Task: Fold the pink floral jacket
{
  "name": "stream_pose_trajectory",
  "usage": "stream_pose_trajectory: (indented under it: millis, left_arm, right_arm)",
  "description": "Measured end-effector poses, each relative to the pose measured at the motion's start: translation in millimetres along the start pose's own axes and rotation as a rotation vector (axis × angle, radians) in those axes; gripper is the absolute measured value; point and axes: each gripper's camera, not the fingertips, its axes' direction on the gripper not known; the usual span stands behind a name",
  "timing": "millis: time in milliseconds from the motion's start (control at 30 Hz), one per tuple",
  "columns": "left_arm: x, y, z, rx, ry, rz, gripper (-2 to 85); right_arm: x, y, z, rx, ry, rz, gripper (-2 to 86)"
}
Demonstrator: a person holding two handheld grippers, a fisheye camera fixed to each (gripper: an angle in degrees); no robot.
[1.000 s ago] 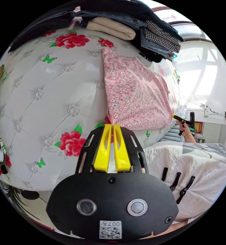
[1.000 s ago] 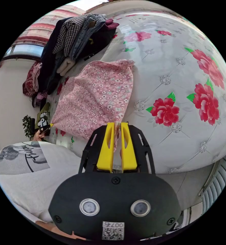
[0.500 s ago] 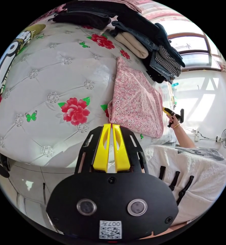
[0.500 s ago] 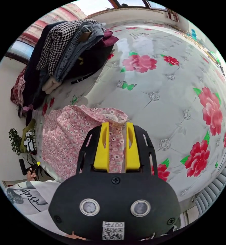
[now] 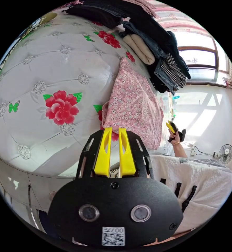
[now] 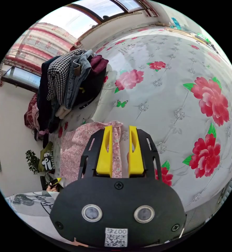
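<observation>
The bed [image 5: 50,65], quilted white with red flowers, carries everything. At its far side sits a pile of clothes [image 5: 157,50], seemingly set aside to leave working room. The pink floral jacket [image 5: 134,105] lies flat on the bed near the edge, already folded into a compact panel, which suggests the fold is largely done. The left gripper [image 5: 114,129] hangs just off the jacket's near corner, its fingers a small gap apart and holding nothing. The right gripper [image 6: 120,127] has its fingers spread wider, with a strip of the jacket [image 6: 76,147] seen between them but not pinched, likely just let go so the cloth settles.
</observation>
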Motion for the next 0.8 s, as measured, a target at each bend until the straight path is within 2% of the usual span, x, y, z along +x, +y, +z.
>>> stream_pose_trajectory:
  millis: [200, 300, 367, 433, 567, 633, 733, 800]
  left_arm:
    - [-12.1, 0.9, -13.2, 0.006, 0.058, -0.032, 6.3]
    - [-17.2, -1.0, -21.3, -0.004, 0.070, -0.037, 6.5]
    - [-18.1, -2.7, -25.8, -0.011, 0.065, -0.031, 6.8]
    - [-18.4, -3.7, -30.6, -0.014, 0.068, -0.024, 7.1]
    - [-21.1, -5.3, -46.4, -0.010, 0.095, -0.006, 7.4]
    - [-23.8, -5.4, -55.8, -0.003, 0.095, -0.002, 7.3]
    - [-30.2, -5.0, -73.1, 0.005, 0.099, 0.000, 7.4]
    - [-36.2, -4.4, -87.6, 0.024, 0.114, 0.001, 7.3]
  right_arm:
    - [52.2, 144.9, -22.1, 0.015, -0.261, 0.220, 11.2]
    - [52.1, 189.0, -20.1, -0.034, -0.271, 0.227, 11.9]
    - [41.5, 202.3, -10.0, -0.051, -0.250, 0.197, 11.5]
    - [32.9, 204.5, -4.3, 0.015, -0.226, 0.214, 10.7]
    - [10.8, 170.1, 32.7, -0.021, -0.313, 0.257, 8.3]
    - [-14.3, 141.9, 42.9, -0.048, -0.268, 0.218, 7.1]
    - [-93.1, 85.9, 40.8, -0.041, -0.192, -0.029, 5.5]
    - [-184.8, 54.9, 39.3, -0.040, -0.137, -0.327, 4.3]
